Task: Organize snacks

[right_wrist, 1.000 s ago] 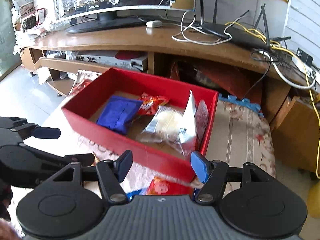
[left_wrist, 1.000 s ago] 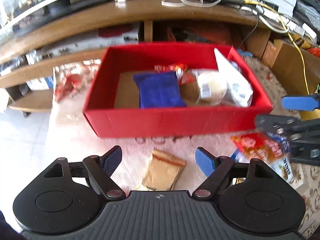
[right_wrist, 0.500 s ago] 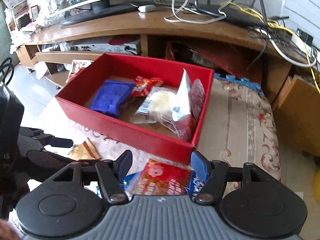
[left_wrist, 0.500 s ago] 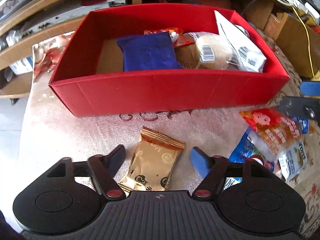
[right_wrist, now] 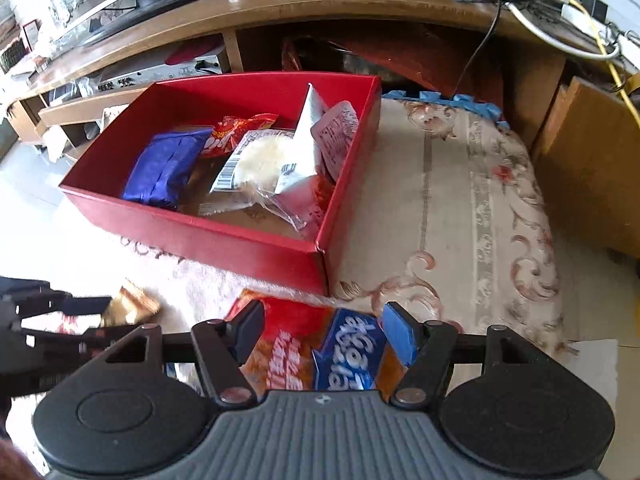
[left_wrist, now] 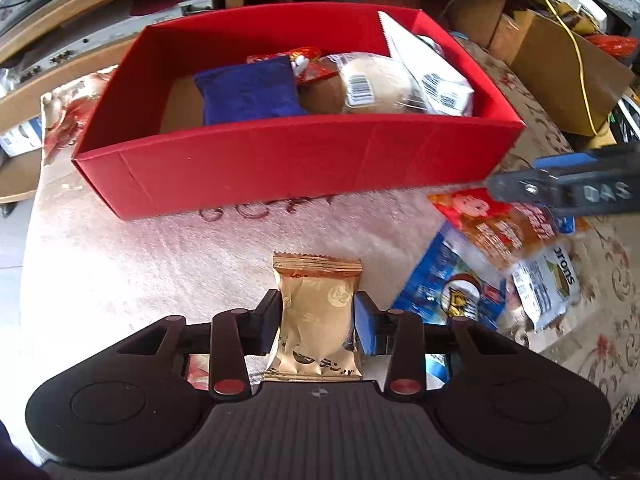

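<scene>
Partly packed: the red box [left_wrist: 280, 164] holds several snacks, more wait outside.
Your left hand-held gripper [left_wrist: 316, 322] pinches the gold packet [left_wrist: 316, 312] near the box; your right hand-held gripper [right_wrist: 322, 340] straddles the orange packet [right_wrist: 304, 348], jaws wide.

Black gripper [left_wrist: 316, 322] linkages, blue pads (red rivets)

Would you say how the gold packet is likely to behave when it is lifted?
The gold packet, pinched between the left hand-held gripper, looks puffy and small, so probably light. Its glossy foil may slip. Its crimped ends should stay fairly stiff, though it could crush if squeezed hard.
</scene>
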Demonstrator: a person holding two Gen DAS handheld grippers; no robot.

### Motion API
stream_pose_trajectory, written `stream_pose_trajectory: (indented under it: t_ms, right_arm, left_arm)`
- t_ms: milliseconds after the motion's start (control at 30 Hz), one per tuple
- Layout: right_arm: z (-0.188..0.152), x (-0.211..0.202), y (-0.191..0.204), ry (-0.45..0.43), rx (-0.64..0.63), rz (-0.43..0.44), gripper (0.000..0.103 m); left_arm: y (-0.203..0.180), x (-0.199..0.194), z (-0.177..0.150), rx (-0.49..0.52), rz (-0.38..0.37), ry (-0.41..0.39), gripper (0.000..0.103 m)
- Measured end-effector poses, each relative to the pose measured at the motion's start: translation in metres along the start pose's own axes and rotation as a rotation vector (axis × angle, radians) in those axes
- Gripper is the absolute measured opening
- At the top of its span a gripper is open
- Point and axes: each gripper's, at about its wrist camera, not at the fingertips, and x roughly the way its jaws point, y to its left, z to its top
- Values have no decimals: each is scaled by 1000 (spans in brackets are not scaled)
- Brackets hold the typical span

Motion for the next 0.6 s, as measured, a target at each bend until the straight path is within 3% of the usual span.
stream_pose_trajectory:
  t_ms: [167, 267, 433, 500, 600]
  right_arm:
    - [-4, 10, 0, 40, 11, 47, 58]
    - [-12, 3, 1, 87, 56, 132, 58]
    - [-42, -22, 25, 157, 2, 261, 59]
    - [-51, -29, 32, 166, -40, 251, 58]
    - [-51, -28, 38, 135, -107, 155, 59]
  left_arm:
    - [3, 0, 1, -16, -1, 2, 47]
    - [6, 1, 2, -27, -1, 4, 48]
    - [7, 0, -1, -18, -9, 7, 49]
    - [7, -1, -2, -17, -13, 7, 50]
    - [9, -2, -3, -23, -16, 5, 50]
